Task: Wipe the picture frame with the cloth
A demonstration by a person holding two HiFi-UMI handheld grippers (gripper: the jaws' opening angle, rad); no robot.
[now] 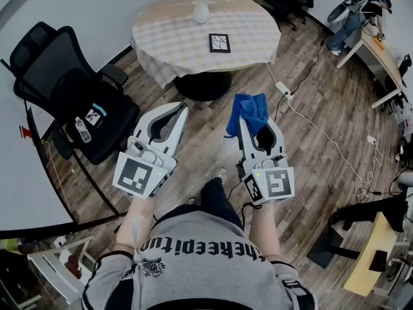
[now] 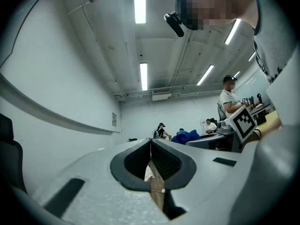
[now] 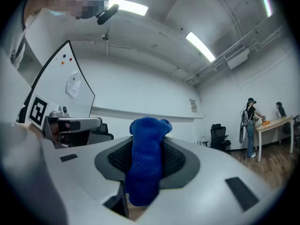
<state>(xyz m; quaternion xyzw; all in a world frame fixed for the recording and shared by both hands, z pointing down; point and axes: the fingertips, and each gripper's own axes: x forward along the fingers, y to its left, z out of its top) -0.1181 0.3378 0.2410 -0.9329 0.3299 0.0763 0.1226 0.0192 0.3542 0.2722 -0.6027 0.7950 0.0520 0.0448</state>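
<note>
Head view: standing well apart from the round surface (image 1: pixel 169 41), with the picture frame (image 1: pixel 219 42) flat on it near a vase (image 1: pixel 201 9). Grips the blue cloth (image 1: pixel 249 108) in the right claw (image 1: pixel 254 125); carries nothing in the left claw (image 1: pixel 178 110).

Left gripper view: pressed together, empty.

Right gripper view: clamped on a bunched fold of cloth.

Cloth in hand, then; no wiping begun, by the look. Approach and every stroke left to do.

You are in an open-plan office. Underfoot is a brown wood-plank floor (image 1: pixel 322 173) crossed by a white power strip (image 1: pixel 284 88) and its cable. Around you stand a black mesh swivel chair (image 1: pixel 74 92), a round table under a beige checked tablecloth (image 1: pixel 168 37) and a white-legged desk with a pale wooden top (image 1: pixel 377 53). Long white ceiling strip lights (image 2: pixel 139 3), a white whiteboard (image 3: pixel 70 86) and people at far desks (image 2: pixel 228 97) confirm it.
</note>
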